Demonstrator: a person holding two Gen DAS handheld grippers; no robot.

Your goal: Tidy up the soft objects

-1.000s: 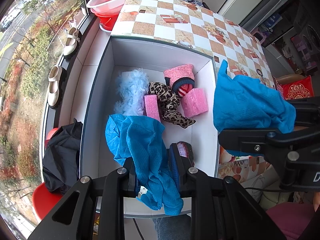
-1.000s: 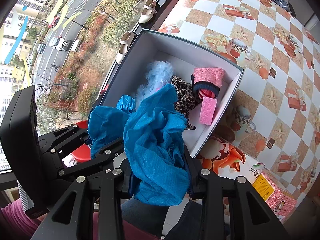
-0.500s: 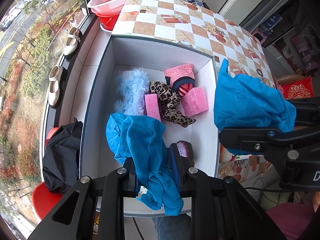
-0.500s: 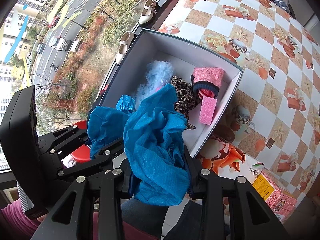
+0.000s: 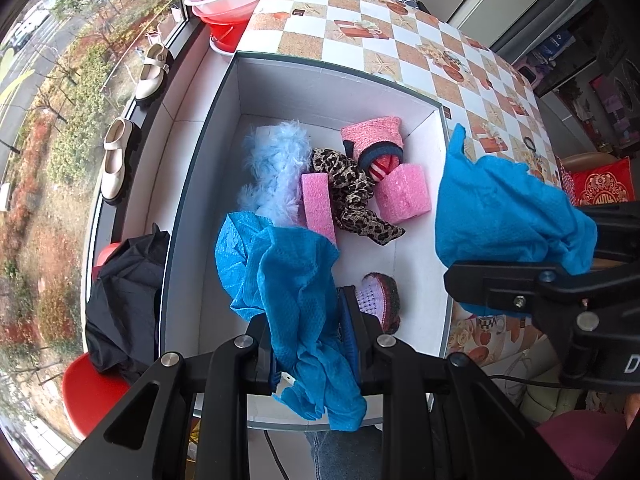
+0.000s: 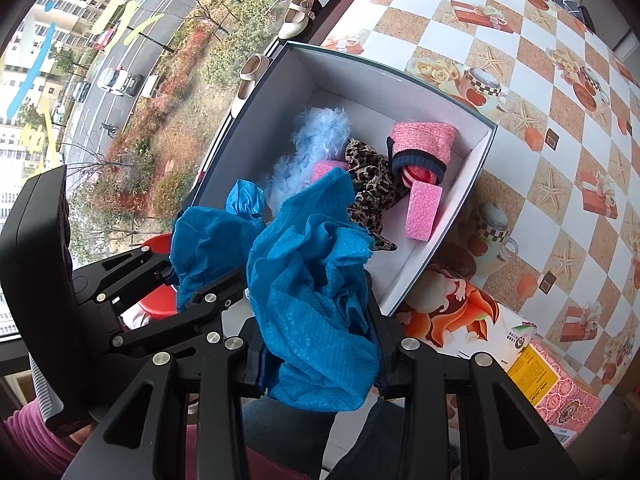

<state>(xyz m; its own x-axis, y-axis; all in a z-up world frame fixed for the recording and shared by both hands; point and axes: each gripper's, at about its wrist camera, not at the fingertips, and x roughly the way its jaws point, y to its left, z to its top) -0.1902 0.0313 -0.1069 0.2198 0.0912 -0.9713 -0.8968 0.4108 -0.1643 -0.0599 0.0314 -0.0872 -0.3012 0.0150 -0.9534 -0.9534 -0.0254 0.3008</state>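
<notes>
left gripper [image 5: 308,340]: clamped tight on one end of the blue cloth [image 5: 288,276]; that end bunches up between the jaws and spills out both above and below them

right gripper [image 6: 320,354]: also closed down, on a fatter wad of the same-looking blue fabric; looks like one cloth strung between the two grippers, but the stretch joining them isn't visible, so it could be two pieces

white box [image 5: 224,128]: the landmark here, open top, sitting at the window-side edge of the checkered tablecloth [image 5: 416,40]

cloth vs box: the left end hangs over the box's near half, the right end sits over the box's near-right rim and partly outside it

cloth's long axis: runs roughly across the box's short side, gripper to gripper

already in the box: pale blue feather boa [image 5: 276,168], leopard-print scarf [image 5: 352,192], two pink sponges [image 5: 404,194], pink knit hat [image 5: 374,140] against the far wall, and a small knit piece [image 5: 380,300] at the near end, right under the left gripper

key relation: free floor in the box is the near-left corner, straight below the left gripper, so the left hand is closer to the drop spot

next move, a guess: bring the right end in over the box, lower both, let go

risk: the right end snagging on the rim and draping outside
</notes>
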